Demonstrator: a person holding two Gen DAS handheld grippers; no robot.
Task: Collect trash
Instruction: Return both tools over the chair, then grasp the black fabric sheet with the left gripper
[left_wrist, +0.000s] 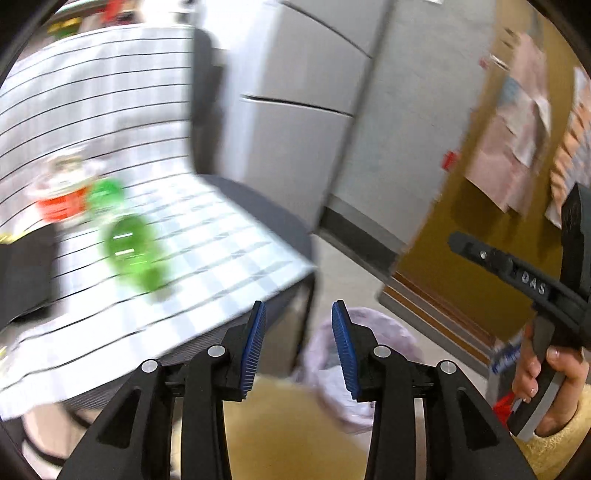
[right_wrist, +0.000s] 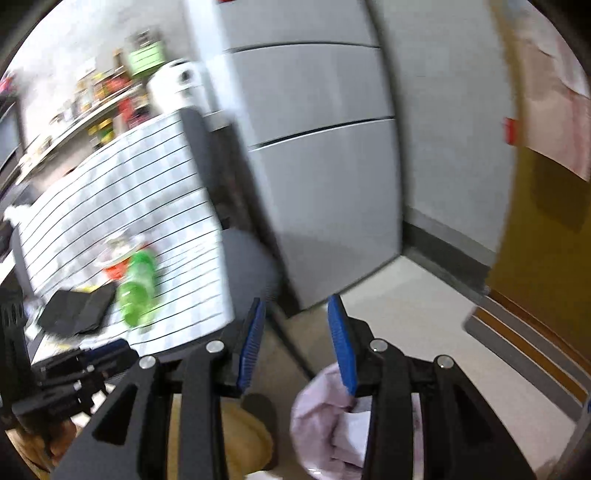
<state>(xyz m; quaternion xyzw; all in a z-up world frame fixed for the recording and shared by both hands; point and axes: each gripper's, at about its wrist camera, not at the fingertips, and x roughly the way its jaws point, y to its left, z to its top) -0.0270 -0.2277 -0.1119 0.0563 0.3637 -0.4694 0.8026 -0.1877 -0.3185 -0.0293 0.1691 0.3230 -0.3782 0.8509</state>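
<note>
My left gripper (left_wrist: 299, 306) is open, with nothing between its blue pads (left_wrist: 253, 347). It hangs past the table corner, above a bin lined with a pale lilac bag (left_wrist: 354, 369). A green plastic bottle (left_wrist: 133, 254) lies on the striped tablecloth (left_wrist: 110, 110), and a red and white cup (left_wrist: 62, 195) stands behind it. My right gripper (right_wrist: 297, 301) is open too and holds nothing. It is over the same bag (right_wrist: 325, 413), which has crumpled white paper inside. In the right wrist view the bottle (right_wrist: 136, 291) and the cup (right_wrist: 118, 258) are blurred, off to the left.
A grey fridge (right_wrist: 314, 147) stands just beyond the table. A yellow door (right_wrist: 535, 240) is to the right, and a paper roll (right_wrist: 177, 85) sits at the table's far end. A black pouch (right_wrist: 77, 306) lies beside the bottle. A hand (left_wrist: 546, 373) grips the right tool's handle.
</note>
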